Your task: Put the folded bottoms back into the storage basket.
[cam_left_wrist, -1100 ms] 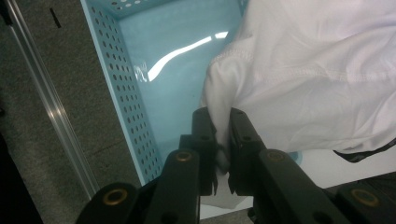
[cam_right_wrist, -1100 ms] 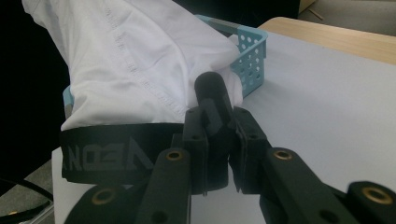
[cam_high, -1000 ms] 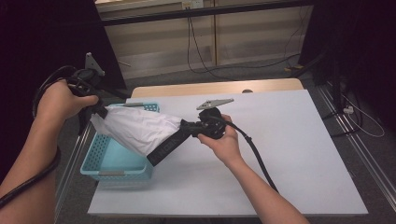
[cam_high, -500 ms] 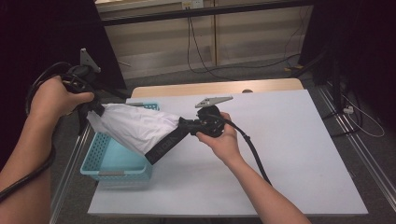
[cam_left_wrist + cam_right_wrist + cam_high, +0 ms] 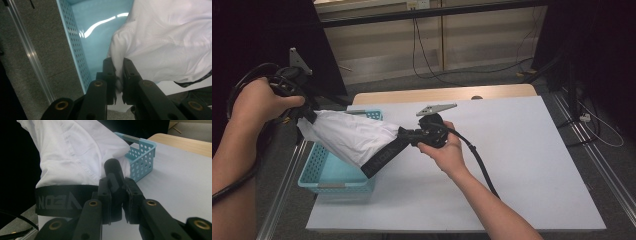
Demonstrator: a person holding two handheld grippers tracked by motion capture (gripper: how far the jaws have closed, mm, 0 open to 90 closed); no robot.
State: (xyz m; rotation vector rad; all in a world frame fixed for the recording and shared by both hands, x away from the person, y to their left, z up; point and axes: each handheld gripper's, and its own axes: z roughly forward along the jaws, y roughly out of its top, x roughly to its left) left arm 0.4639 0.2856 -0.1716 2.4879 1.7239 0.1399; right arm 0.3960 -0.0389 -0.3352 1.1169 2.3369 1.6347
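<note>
over the white table (image 5: 522,165), both claws (image 5: 408,134) clench the white garment (image 5: 349,137).

The white garment (image 5: 348,135) hides much of the blue basket (image 5: 329,175) (its far rim mostly).

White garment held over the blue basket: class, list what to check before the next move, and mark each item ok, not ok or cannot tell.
1. Left gripper shut on a corner of the white garment: ok.
2. Right gripper shut on the garment's black band: ok.
3. Garment stretched between the grippers, clear of the table: ok.
4. Garment hangs above the basket: ok.
5. Basket bottom free, as far as the left gripper view shows: ok.
6. Garment hem free of the basket rim: cannot tell.
</note>
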